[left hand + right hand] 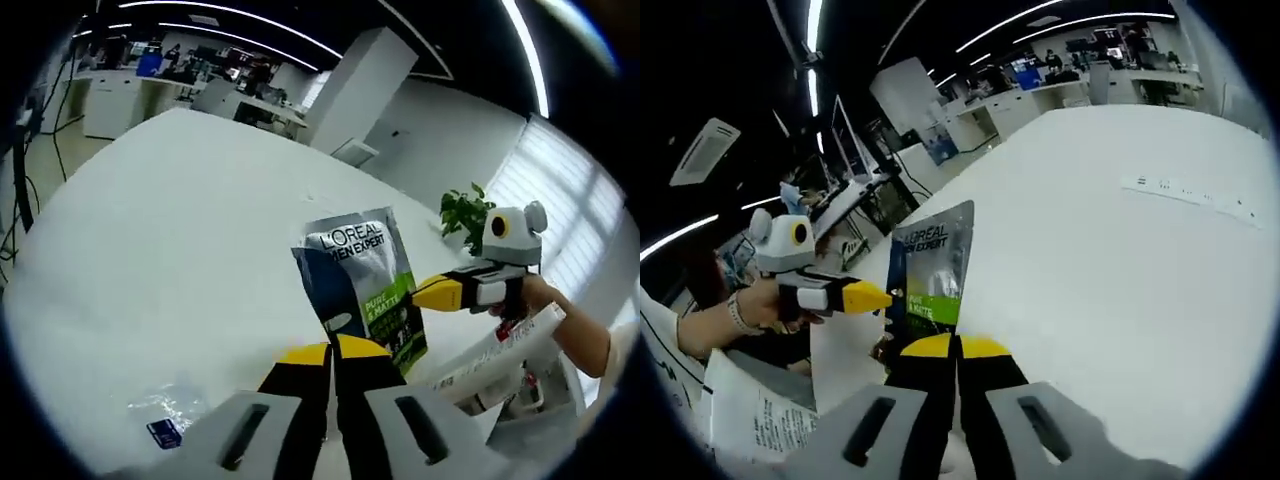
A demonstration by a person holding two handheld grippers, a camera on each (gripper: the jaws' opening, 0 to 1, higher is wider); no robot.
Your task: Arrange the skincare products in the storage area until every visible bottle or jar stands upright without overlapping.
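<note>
Gripping a silver, blue and green foil skincare sachet (pixel 362 290) from two sides, the left gripper (pixel 333 352) and right gripper (pixel 955 346) — both clamped on its edges — hold it above the white table (pixel 150 260); lowering it level, without twisting, looks wisest.

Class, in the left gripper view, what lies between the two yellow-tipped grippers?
The grey, green and white L'Oreal tube, pinched between the left gripper and the right gripper.
</note>
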